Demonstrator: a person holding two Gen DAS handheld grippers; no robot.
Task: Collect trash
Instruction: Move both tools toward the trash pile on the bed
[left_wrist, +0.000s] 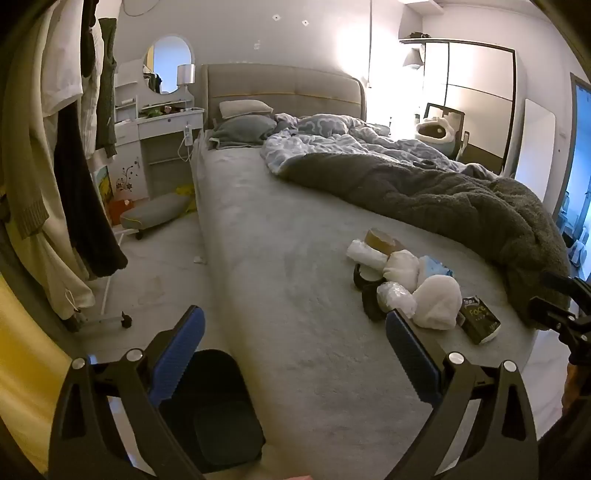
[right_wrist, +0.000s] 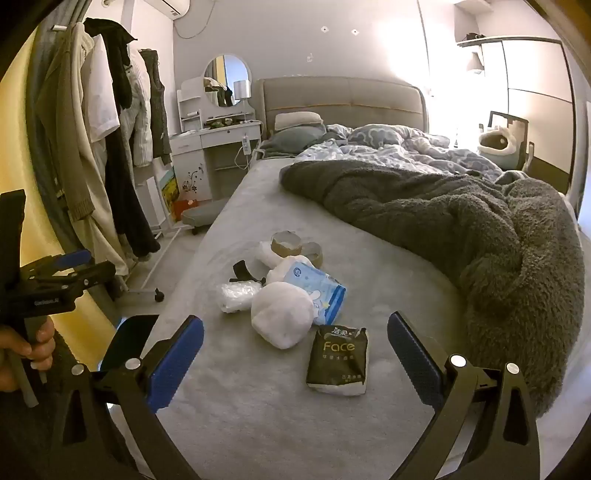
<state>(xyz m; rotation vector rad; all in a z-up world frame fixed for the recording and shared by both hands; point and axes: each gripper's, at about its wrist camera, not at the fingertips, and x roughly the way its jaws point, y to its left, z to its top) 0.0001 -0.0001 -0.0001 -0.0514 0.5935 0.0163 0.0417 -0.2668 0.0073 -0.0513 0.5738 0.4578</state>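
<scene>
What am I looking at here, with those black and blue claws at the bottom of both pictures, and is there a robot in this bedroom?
No robot: a person carries a hand-held two-finger gripper in each hand, each with a wide-angle camera looking along its fingers. One picture is from the left gripper, the other from the right gripper. The blue parts are finger pads. Both grippers are open and hold nothing.

Ahead is a bed with a small pile of trash: a dark tissue pack marked "Face", a white wad, a blue and white packet, crumpled clear plastic and cardboard tape rolls. A grey blanket lies alongside. The left view shows a dark bin on the floor beside the bed.
</scene>
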